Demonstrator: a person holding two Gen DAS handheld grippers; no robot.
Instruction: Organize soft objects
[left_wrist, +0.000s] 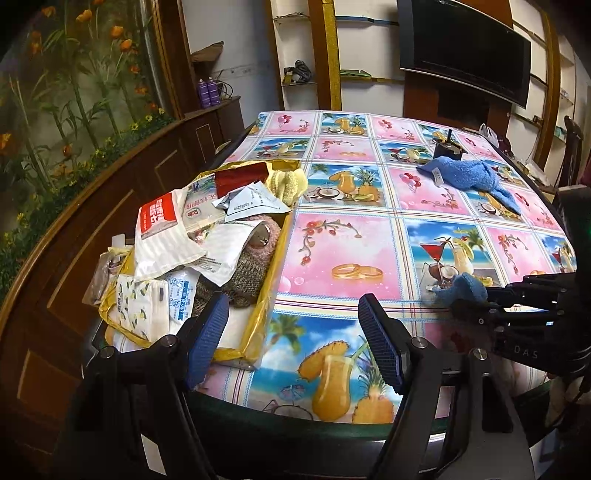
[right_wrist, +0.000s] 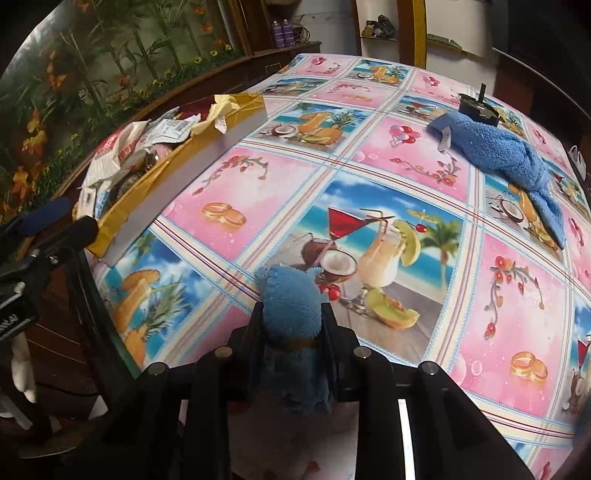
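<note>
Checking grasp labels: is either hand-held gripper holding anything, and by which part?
The right hand-held gripper pinches a small blue fuzzy cloth near one end, whose tip pokes out past the fingertips. The left hand-held gripper is open and holds nothing.

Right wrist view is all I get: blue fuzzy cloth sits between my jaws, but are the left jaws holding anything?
Observer: No. The left gripper stands open and empty, over the near table edge beside the gold cardboard box.
Operator: Is there room in that box?
Observer: Hardly; it is heaped with white plastic packets over a pink knitted item.
Operator: Any other soft thing in there?
Observer: A yellow fluffy cloth lies at the far end, next to a dark red carton.
</note>
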